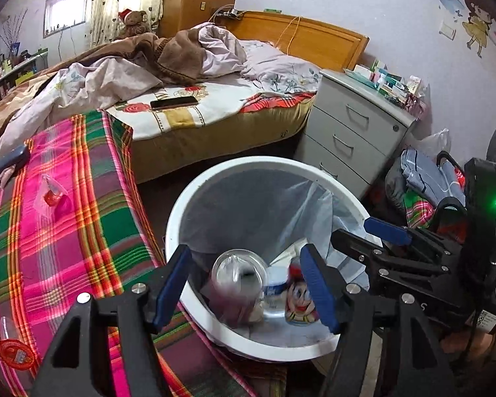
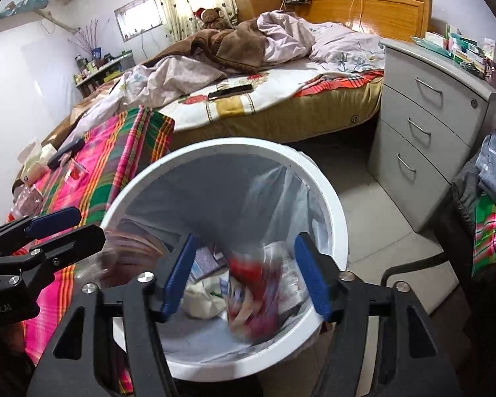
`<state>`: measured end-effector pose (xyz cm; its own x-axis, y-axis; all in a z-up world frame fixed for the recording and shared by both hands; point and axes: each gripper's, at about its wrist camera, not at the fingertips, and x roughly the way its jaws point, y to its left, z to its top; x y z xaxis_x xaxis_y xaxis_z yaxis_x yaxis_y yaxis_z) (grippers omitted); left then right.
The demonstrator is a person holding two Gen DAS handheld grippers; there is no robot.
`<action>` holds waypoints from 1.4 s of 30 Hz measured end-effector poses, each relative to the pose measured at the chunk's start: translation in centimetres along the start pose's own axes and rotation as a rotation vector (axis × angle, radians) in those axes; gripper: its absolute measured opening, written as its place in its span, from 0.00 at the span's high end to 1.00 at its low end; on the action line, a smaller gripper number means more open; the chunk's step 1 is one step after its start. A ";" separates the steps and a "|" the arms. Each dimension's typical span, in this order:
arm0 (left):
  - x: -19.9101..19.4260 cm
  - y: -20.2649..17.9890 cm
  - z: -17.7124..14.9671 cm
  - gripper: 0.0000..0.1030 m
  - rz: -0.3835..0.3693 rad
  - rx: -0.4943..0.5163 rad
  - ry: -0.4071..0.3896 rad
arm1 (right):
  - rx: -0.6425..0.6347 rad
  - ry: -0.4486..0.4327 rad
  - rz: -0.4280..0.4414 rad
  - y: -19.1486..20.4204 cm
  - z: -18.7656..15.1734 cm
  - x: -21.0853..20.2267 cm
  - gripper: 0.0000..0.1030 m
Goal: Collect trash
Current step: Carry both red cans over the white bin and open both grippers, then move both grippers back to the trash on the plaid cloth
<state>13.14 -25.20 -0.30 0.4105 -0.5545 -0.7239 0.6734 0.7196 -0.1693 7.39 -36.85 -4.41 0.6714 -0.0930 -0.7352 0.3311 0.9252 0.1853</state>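
A white trash bin with a clear liner stands on the floor by the bed; it also shows in the right wrist view. My left gripper is open over the bin, with a blurred clear plastic cup below its fingers among wrappers. My right gripper is open over the bin, with a blurred red wrapper falling beneath it. More trash lies on the plaid cloth: a clear cup with a red lid and a red lid.
A messy bed with a phone is behind the bin. A grey drawer cabinet stands to the right. A chair with clothes is at far right. A remote lies on the cloth.
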 end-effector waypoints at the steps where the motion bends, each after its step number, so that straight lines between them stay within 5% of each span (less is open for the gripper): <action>1: -0.2 0.1 0.0 0.32 0.003 0.000 -0.006 | 0.000 -0.004 -0.001 0.0 0.0 -0.1 0.38; 17: -4.7 3.8 -2.2 0.32 0.062 -0.079 -0.069 | -0.039 -0.059 0.031 3.4 -0.1 -1.8 0.38; 42: -13.0 16.1 -8.2 0.32 0.311 -0.261 -0.160 | -0.152 -0.035 0.202 13.8 -1.5 -0.7 0.38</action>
<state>13.65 -2.96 0.93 0.6733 -0.3377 -0.6577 0.3332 0.9327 -0.1377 10.48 -23.49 -2.26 0.7375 0.0893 -0.6694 0.0862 0.9706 0.2245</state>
